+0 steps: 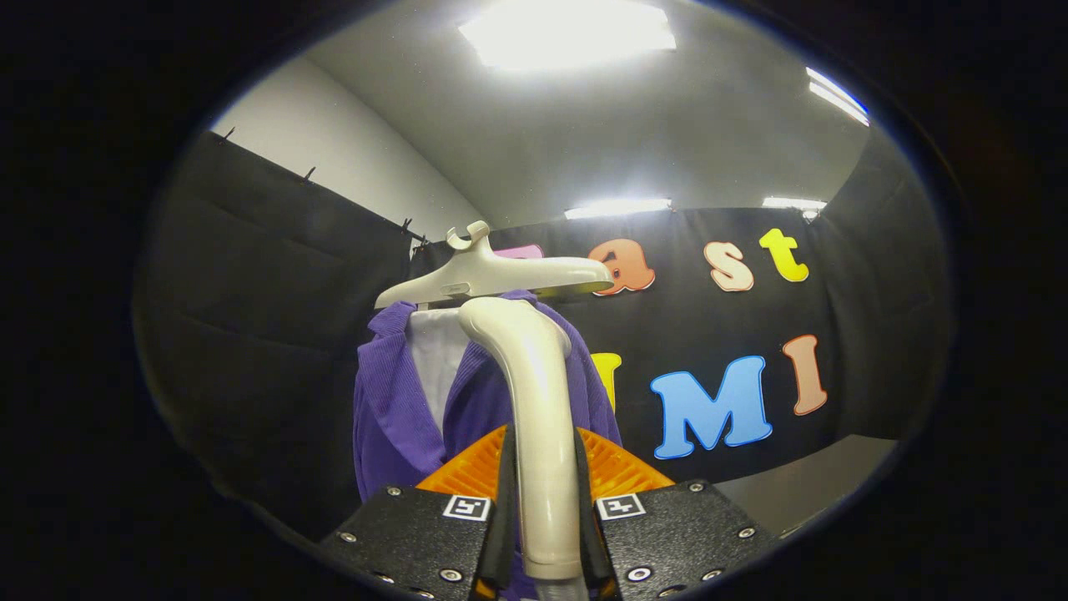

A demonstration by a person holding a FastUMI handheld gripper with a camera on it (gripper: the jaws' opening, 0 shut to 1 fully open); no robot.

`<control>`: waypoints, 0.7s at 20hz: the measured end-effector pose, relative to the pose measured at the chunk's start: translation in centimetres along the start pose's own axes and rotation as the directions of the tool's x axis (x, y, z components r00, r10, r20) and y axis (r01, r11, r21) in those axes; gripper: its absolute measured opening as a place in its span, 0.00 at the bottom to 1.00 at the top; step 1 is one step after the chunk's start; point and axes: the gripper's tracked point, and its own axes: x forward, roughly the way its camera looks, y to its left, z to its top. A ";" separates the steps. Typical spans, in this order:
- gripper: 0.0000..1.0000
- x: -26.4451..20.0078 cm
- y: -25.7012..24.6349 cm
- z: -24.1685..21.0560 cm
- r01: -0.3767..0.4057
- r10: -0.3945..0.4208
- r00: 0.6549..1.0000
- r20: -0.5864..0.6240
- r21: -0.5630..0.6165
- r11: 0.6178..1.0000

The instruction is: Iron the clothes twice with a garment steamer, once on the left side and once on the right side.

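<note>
Pinching the steamer (538, 417) by its smooth, curved cream handle, the gripper (544, 509) has both fingers pressed on it. Just beyond hangs the ribbed purple garment (400, 409) on a glossy plastic hanger (492, 275).

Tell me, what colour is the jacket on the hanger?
Purple jacket, clearest in the gripper view.

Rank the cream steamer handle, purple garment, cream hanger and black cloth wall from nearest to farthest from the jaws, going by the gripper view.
1. Cream plastic garment steamer handle: clamped between the jaws of the gripper.
2. Purple ribbed garment: just ahead, behind the handle.
3. Cream plastic hanger: above the garment, carrying it; too close to call against the garment.
4. Black cloth wall: beyond everything.
</note>
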 end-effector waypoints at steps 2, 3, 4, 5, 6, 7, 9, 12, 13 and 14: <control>0.32 -0.5 0.2 -1.0 0.001 -0.001 1.000 -0.012 0.004 1.000; 0.32 -0.9 0.3 -1.4 0.000 0.000 1.000 -0.019 0.003 1.000; 0.32 -0.9 0.2 -1.9 0.003 -0.003 1.000 -0.027 0.000 1.000; 0.31 -0.8 0.0 -2.4 0.007 -0.007 0.999 -0.038 -0.004 1.000; 0.32 -0.7 -0.1 -3.0 0.010 -0.010 0.999 -0.048 0.003 1.000; 0.31 -0.6 -0.1 -3.9 0.009 -0.008 0.998 -0.063 0.014 1.000; 0.31 -2.8 -0.4 -6.1 0.017 -0.016 0.995 -0.094 0.015 1.000; 0.32 -4.8 -0.7 -8.0 0.038 -0.036 0.990 -0.139 0.016 0.999; 0.31 -5.3 -0.9 -8.7 0.045 -0.041 0.988 -0.152 0.020 0.999; 0.31 -5.8 -1.1 -9.4 0.049 -0.045 0.985 -0.166 0.018 0.999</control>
